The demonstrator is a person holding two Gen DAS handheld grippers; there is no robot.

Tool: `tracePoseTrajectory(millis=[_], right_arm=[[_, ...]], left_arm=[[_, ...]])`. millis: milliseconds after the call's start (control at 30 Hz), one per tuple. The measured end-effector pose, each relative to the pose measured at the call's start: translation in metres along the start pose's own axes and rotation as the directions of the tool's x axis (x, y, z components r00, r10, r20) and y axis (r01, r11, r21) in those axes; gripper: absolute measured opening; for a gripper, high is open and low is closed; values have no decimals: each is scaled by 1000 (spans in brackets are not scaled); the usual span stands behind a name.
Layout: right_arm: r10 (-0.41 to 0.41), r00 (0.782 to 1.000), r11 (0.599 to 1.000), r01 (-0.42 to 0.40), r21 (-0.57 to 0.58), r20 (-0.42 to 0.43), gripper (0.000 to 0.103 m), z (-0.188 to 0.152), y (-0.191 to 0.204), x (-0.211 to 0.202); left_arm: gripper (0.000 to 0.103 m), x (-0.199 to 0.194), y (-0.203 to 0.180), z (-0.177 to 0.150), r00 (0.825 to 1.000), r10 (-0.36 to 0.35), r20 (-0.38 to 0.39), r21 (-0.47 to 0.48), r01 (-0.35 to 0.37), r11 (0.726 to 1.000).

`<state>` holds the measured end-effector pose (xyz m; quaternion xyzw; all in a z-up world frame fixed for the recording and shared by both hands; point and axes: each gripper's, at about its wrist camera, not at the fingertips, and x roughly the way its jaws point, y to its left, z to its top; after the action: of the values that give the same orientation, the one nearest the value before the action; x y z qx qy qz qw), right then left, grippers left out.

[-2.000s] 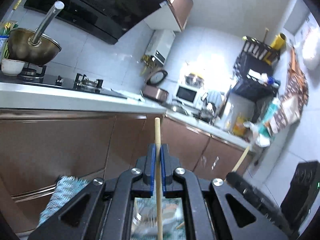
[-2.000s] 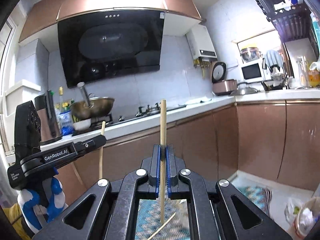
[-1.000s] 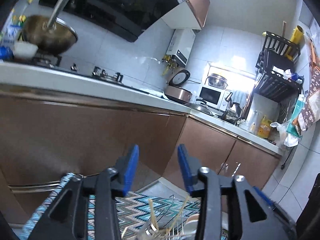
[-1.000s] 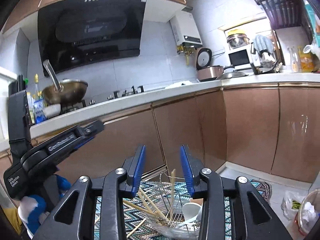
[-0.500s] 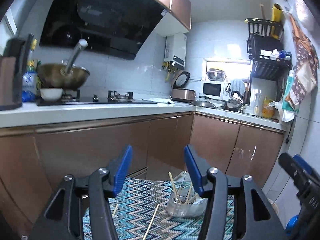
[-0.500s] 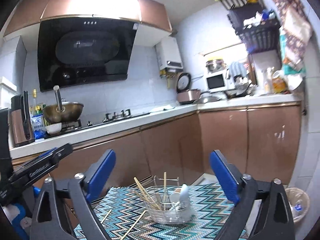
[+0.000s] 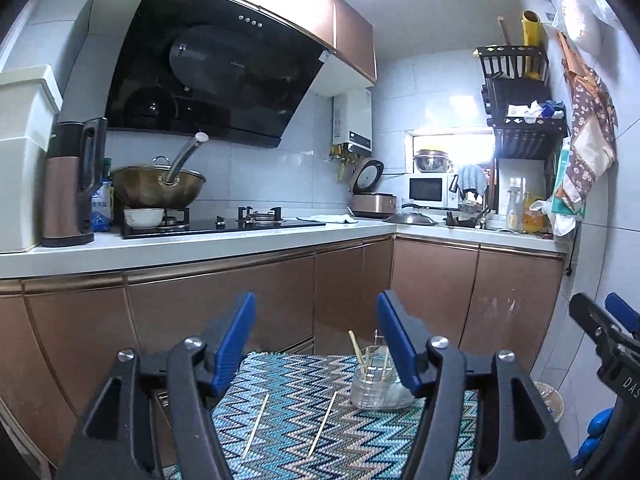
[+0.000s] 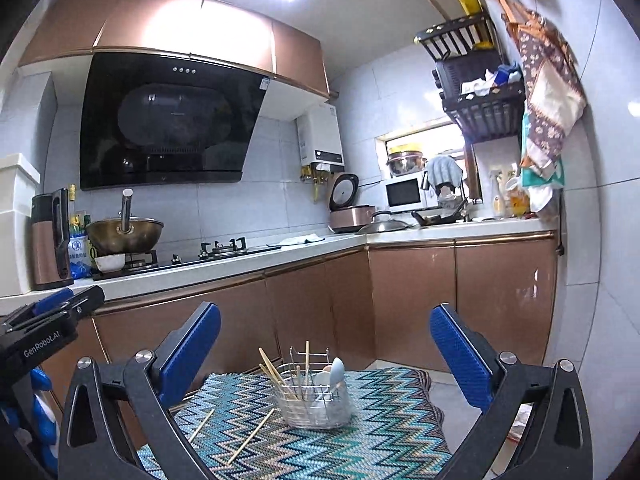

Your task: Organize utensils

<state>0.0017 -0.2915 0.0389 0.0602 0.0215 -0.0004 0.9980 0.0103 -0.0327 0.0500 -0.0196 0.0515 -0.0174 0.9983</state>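
A wire utensil holder [image 8: 316, 404] stands on a zigzag-patterned mat [image 8: 360, 440], with several chopsticks and a pale spoon upright in it. The left wrist view shows the same holder [image 7: 374, 384] partly behind my right-hand pad. Two loose chopsticks [image 8: 251, 434] [image 8: 202, 424] lie flat on the mat to its left, and they also show as chopsticks [image 7: 323, 424] [image 7: 256, 426] in the left wrist view. My left gripper [image 7: 316, 320] is opening with nothing between its jaws. My right gripper [image 8: 325, 320] is opening very wide, also empty. Both hover back from the holder.
Brown cabinets under a white counter [image 8: 240, 264] run behind the mat and turn the corner at right. On the counter are a wok [image 8: 124, 234], a gas hob and a kettle [image 7: 72, 184]. A bin [image 7: 550, 400] sits on the floor at right.
Two seconds ago each gripper was shut on an upright chopstick. Both have since let go, spread their jaws and drawn back and upward, so the holder now looks smaller and farther off.
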Motion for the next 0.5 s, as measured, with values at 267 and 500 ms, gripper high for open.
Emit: tracePoseTrajectory(millis=[267,500], right_arm=[[-62,998,997,63,-40,17,103,-1,6,-29],[-153,987,977,157,-146,40,103,-2,23,-43]], left_arm=[[63,-25,18,-6,998,52,-18,-30,-53,998],[64,-33,35,-12,997,73,-33,-57,-75,996]])
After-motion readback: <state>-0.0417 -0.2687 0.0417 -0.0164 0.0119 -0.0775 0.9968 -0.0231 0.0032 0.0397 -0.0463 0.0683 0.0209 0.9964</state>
